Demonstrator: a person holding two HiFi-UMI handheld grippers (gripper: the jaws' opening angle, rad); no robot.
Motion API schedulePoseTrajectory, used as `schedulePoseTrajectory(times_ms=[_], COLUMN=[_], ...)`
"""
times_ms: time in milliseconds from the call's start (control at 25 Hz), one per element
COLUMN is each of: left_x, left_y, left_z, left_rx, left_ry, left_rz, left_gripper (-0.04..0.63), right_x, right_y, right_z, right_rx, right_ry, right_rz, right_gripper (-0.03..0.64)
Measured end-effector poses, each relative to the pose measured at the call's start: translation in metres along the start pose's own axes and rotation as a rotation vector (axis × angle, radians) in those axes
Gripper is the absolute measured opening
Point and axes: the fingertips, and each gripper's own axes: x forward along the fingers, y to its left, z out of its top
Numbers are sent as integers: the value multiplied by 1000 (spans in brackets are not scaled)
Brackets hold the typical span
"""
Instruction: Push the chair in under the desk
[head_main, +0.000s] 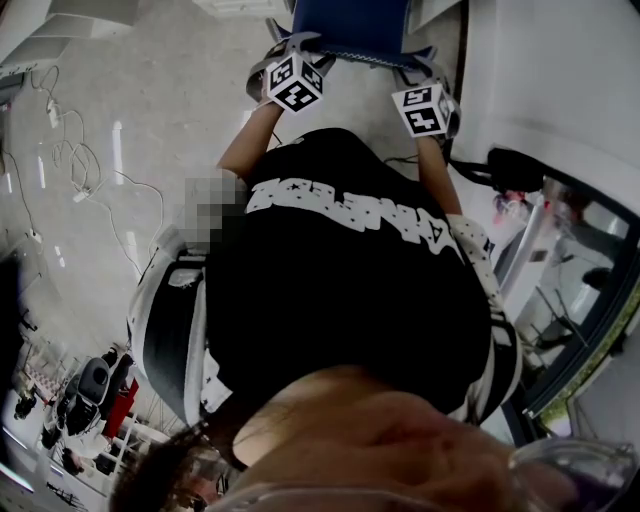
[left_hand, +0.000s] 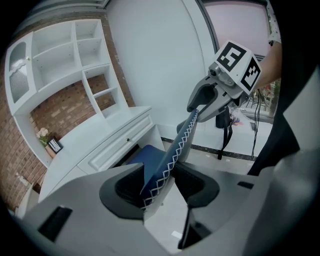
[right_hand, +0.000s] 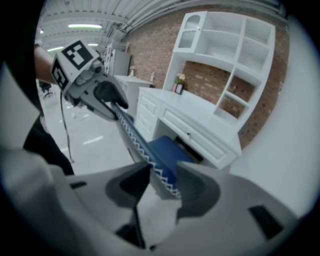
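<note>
The chair (head_main: 350, 25) has a blue seat (left_hand: 147, 157) and a blue backrest (left_hand: 176, 147) edged with white zigzag stitching. It stands in front of the white desk (left_hand: 100, 135), with the seat front partly under the drawer. My left gripper (left_hand: 160, 187) is shut on one end of the backrest's top edge. My right gripper (right_hand: 164, 182) is shut on the other end of the backrest (right_hand: 135, 140). In the head view both grippers, left (head_main: 300, 50) and right (head_main: 420, 72), reach forward onto the chair at the top of the frame.
A white shelf unit (right_hand: 235, 55) stands on the desk (right_hand: 200, 120) against a brick wall. Cables (head_main: 80, 170) trail over the floor on the left, and a black strap (left_hand: 225, 132) hangs to the right. The person's black-shirted torso (head_main: 350, 280) fills the head view's middle.
</note>
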Motion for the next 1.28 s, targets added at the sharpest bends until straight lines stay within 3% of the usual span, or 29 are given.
schedulePoseTrajectory(times_ms=[1280], left_x=[29], left_y=[27], left_z=[9], left_rx=[22], left_ry=[20], left_rz=[13], left_gripper=[222], right_x=[26], right_y=[-30], right_z=[9], right_rx=[-12], right_ry=[1], right_rz=[-15], right_gripper=[175])
